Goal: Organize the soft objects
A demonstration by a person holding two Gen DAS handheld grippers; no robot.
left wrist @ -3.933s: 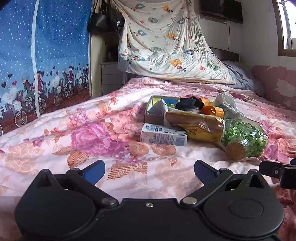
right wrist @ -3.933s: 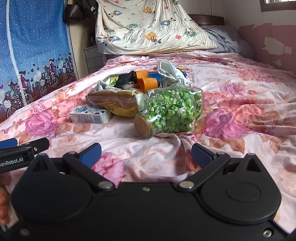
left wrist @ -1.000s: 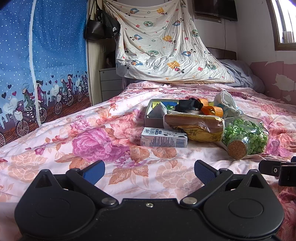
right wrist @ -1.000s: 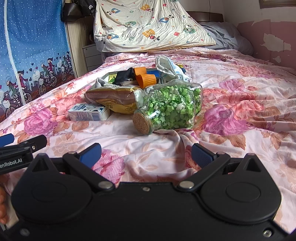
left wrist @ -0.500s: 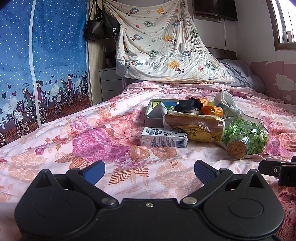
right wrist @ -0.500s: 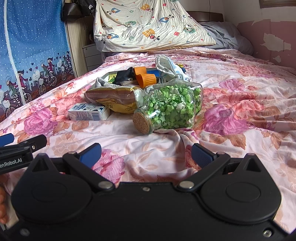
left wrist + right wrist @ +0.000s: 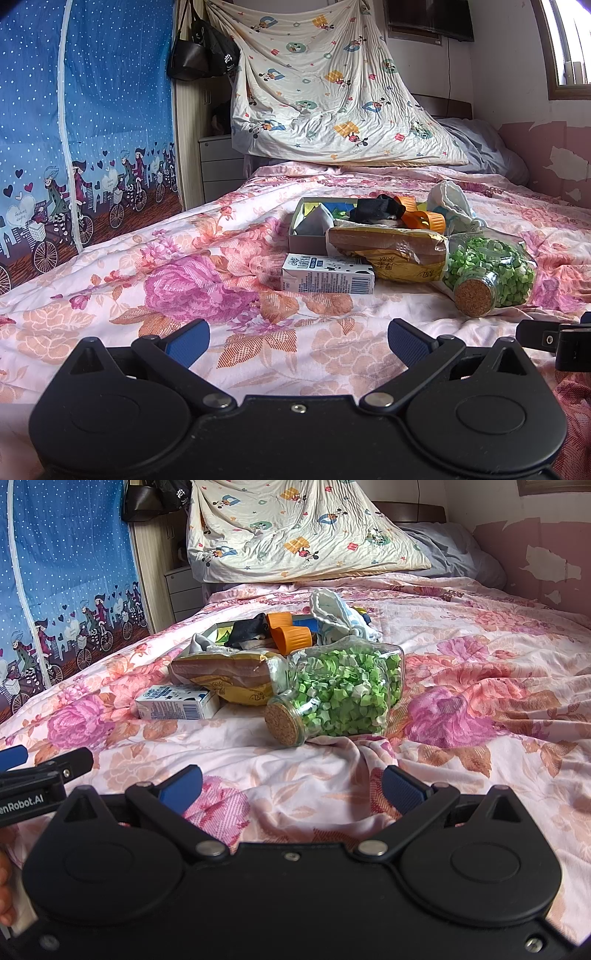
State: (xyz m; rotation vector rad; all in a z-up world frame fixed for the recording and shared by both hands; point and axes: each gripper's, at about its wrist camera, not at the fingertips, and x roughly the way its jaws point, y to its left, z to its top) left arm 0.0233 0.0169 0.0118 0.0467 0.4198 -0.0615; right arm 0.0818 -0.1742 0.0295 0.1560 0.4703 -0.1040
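left tool (image 7: 298, 339): jaws spread wide, nothing between them, hovering low over the floral bedspread (image 7: 110, 295). I'm holding it short of the pile, which sits ahead and a bit to the right of it.
right tool (image 7: 291, 783): same deal, wide open and empty, with the pile straight ahead of it.
soft stuff, where: the black cloth (image 7: 376, 210) is draped over the far edge of the little cardboard box (image 7: 306, 240), past everything else from both tools. The white cloth (image 7: 328, 609) is bunched up behind the jar, at the back of the heap.
how they'll handle: both look light and floppy to me, no shape of their own. I'd pinch a raised fold near the top, since a flat edge would probably just slide out of the pads.
bread bag (image 7: 388, 245): also squishy, with crinkly, slippery film. I'd grab the gathered end, not the loaf.
in the way: the corked glass jar of green paper stars (image 7: 340, 694) is lying on its side nearest the right tool. It's hard, breakable and could roll, so I'd reach over it.
also hard: the milk carton (image 7: 328, 278) and the orange caps (image 7: 291, 635), neither is my job here, I reckon.
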